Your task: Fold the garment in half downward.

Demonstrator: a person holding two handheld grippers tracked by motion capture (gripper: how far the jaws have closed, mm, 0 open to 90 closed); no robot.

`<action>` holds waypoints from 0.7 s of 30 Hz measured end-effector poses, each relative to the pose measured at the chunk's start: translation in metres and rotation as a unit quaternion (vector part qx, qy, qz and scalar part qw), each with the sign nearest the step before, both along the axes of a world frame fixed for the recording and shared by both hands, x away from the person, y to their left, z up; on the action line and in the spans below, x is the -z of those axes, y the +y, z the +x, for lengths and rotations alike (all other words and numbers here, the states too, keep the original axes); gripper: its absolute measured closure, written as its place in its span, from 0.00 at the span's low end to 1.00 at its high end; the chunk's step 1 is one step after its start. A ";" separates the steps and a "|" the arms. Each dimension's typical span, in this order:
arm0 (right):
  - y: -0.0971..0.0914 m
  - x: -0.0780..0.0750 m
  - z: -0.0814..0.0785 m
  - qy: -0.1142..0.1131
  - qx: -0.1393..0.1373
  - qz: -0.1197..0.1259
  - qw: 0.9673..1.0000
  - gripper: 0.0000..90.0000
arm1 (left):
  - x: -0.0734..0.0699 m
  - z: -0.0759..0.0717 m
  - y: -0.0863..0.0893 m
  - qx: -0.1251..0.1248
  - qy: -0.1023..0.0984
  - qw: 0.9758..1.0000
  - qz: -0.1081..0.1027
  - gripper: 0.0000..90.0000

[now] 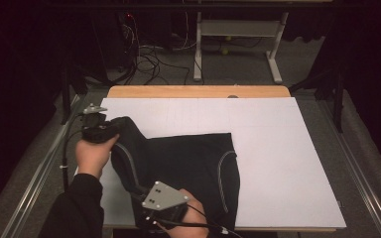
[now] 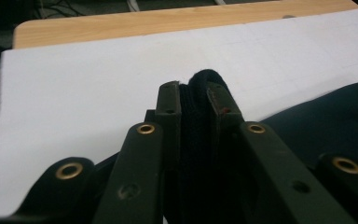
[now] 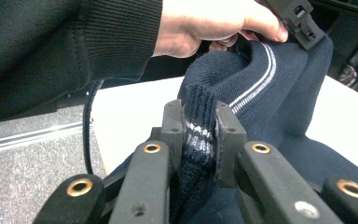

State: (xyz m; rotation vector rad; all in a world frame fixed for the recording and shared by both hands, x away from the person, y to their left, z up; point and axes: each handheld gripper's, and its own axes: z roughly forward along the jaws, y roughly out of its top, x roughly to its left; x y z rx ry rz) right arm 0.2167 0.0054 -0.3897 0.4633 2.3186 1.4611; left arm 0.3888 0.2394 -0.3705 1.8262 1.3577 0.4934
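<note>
A dark navy knitted garment (image 1: 188,163) with pale stripe trim lies partly folded on the white table cover (image 1: 278,148). My left gripper (image 1: 110,125) is at the garment's far left corner, shut on a thick fold of the knit (image 2: 198,100) and lifting it off the sheet. At the near edge my right gripper (image 1: 146,198) is shut on a striped ribbed edge of the garment (image 3: 199,121). In the right gripper view the left hand (image 3: 205,23) and its gripper (image 3: 303,28) hold the fabric farther off.
The wooden table edge (image 1: 198,91) shows beyond the white cover. Metal rails (image 1: 34,173) run along both sides of the table. Cables (image 1: 149,59) and a desk frame (image 1: 238,29) stand on the floor behind. The right half of the cover is bare.
</note>
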 end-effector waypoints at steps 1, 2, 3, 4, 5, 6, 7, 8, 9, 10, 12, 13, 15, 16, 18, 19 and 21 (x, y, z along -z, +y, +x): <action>-0.005 0.001 0.000 0.000 0.001 0.000 1.000 0.88 | 0.000 0.002 -0.009 0.004 0.000 1.000 0.004 0.82; -0.012 0.002 0.000 0.000 0.005 0.000 1.000 0.88 | 0.001 0.004 -0.019 0.007 0.002 1.000 0.007 0.82; -0.019 0.003 0.000 0.001 0.008 0.000 1.000 0.88 | 0.002 0.006 -0.027 0.009 0.003 1.000 0.009 0.82; -0.025 0.005 0.000 0.002 0.013 0.000 1.000 0.88 | 0.003 0.008 -0.035 0.010 0.004 1.000 0.009 0.82; -0.032 0.007 0.001 0.003 0.017 0.000 1.000 0.88 | 0.004 0.009 -0.043 0.012 0.006 1.000 0.009 0.82; -0.038 0.008 0.001 0.004 0.022 0.001 1.000 0.88 | 0.006 0.011 -0.051 0.014 0.008 1.000 0.011 0.82; -0.044 0.010 0.001 0.006 0.025 0.002 1.000 0.88 | 0.008 0.013 -0.058 0.017 0.010 1.000 0.014 0.82; -0.049 0.012 0.001 0.008 0.030 0.003 1.000 0.88 | 0.009 0.015 -0.066 0.020 0.013 1.000 0.014 0.82; -0.055 0.015 0.001 0.010 0.033 0.003 0.999 0.88 | 0.011 0.017 -0.073 0.023 0.015 0.999 0.016 0.82; -0.060 0.017 0.001 0.012 0.038 0.005 0.999 0.88 | 0.012 0.018 -0.080 0.027 0.016 0.999 0.018 0.82; -0.070 0.022 0.001 0.016 0.047 0.003 0.999 0.88 | 0.016 0.021 -0.093 0.032 0.018 0.999 0.024 0.82; -0.075 0.025 0.001 0.018 0.050 0.001 0.999 0.88 | 0.018 0.022 -0.099 0.033 0.021 0.999 0.027 0.82; -0.085 0.028 0.001 0.021 0.059 -0.001 0.998 0.87 | 0.021 0.024 -0.110 0.036 0.023 0.999 0.032 0.82; -0.090 0.030 0.001 0.023 0.062 -0.003 0.998 0.87 | 0.023 0.025 -0.115 0.037 0.023 0.998 0.035 0.82; -0.099 0.033 0.001 0.027 0.070 -0.004 0.997 0.87 | 0.026 0.027 -0.124 0.036 0.026 0.998 0.035 0.82; -0.104 0.034 0.001 0.029 0.074 -0.003 0.997 0.87 | 0.027 0.028 -0.128 0.037 0.029 0.998 0.035 0.81; -0.110 0.036 0.001 0.032 0.079 -0.003 0.996 0.87 | 0.029 0.029 -0.135 0.040 0.031 0.998 0.037 0.82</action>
